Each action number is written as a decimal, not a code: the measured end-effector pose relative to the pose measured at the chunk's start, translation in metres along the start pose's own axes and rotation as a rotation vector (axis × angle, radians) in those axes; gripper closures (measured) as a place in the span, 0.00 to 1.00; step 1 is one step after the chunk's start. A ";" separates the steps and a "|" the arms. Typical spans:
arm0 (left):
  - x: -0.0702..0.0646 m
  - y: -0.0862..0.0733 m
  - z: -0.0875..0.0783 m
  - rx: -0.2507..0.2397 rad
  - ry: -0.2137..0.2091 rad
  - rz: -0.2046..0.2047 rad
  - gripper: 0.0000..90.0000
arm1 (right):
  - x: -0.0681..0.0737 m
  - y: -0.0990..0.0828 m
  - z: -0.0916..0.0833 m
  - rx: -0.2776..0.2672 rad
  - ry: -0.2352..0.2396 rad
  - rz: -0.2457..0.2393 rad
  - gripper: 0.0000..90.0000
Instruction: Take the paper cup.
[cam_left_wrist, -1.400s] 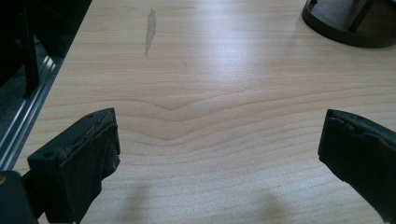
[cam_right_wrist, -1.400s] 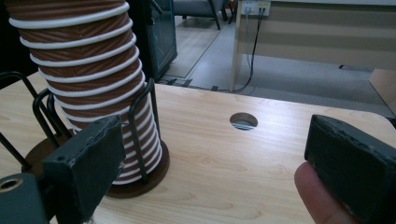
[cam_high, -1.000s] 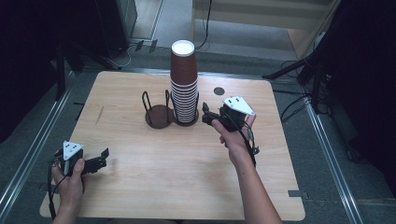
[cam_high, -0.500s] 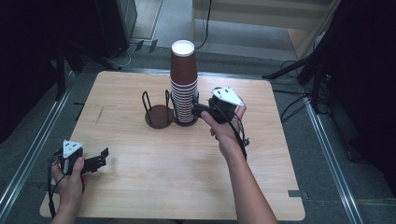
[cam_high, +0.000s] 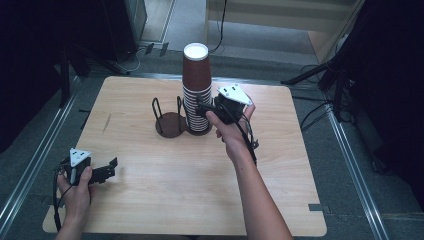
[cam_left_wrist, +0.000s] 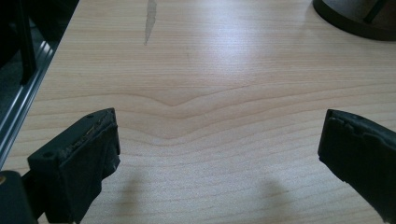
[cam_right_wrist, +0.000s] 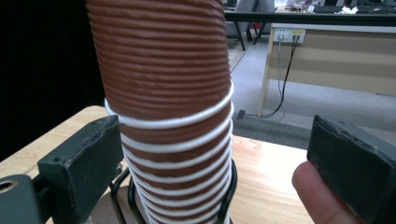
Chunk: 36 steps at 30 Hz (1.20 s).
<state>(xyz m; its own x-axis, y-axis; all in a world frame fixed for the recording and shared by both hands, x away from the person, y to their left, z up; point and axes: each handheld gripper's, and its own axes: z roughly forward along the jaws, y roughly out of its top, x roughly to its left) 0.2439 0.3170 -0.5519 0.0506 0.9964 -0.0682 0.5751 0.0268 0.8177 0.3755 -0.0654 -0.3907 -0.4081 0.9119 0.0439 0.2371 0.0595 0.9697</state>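
Standing at the table's centre-back, my stack of brown paper cups (cam_high: 196, 90) sits upside down in the right ring of a black wire cup holder (cam_high: 170, 120). My right gripper (cam_high: 202, 106) meets the stack from its three o'clock side, jaws spread wide around it; in the right gripper view the stack (cam_right_wrist: 173, 102) sits nearer the left jaw, the right jaw well off it. Down at seven o'clock, my left gripper (cam_high: 109, 170) rests on the wooden table (cam_high: 165, 185), jaws spread over bare wood.
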 end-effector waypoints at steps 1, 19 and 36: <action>0.000 0.000 0.000 0.002 0.000 0.000 0.00 | 0.001 0.001 0.001 -0.003 0.002 -0.003 0.04; -0.001 0.000 0.001 0.014 -0.004 0.009 0.00 | 0.015 0.018 0.019 -0.009 0.012 -0.004 0.02; -0.002 0.000 0.000 0.011 0.006 0.015 0.03 | 0.022 0.028 0.042 -0.016 -0.004 -0.001 0.00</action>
<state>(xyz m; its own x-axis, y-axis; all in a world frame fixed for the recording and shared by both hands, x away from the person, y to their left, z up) 0.2443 0.3149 -0.5518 0.0549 0.9971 -0.0526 0.5836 0.0107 0.8120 0.4103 -0.0262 -0.3729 -0.4049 0.9134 0.0415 0.2227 0.0545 0.9734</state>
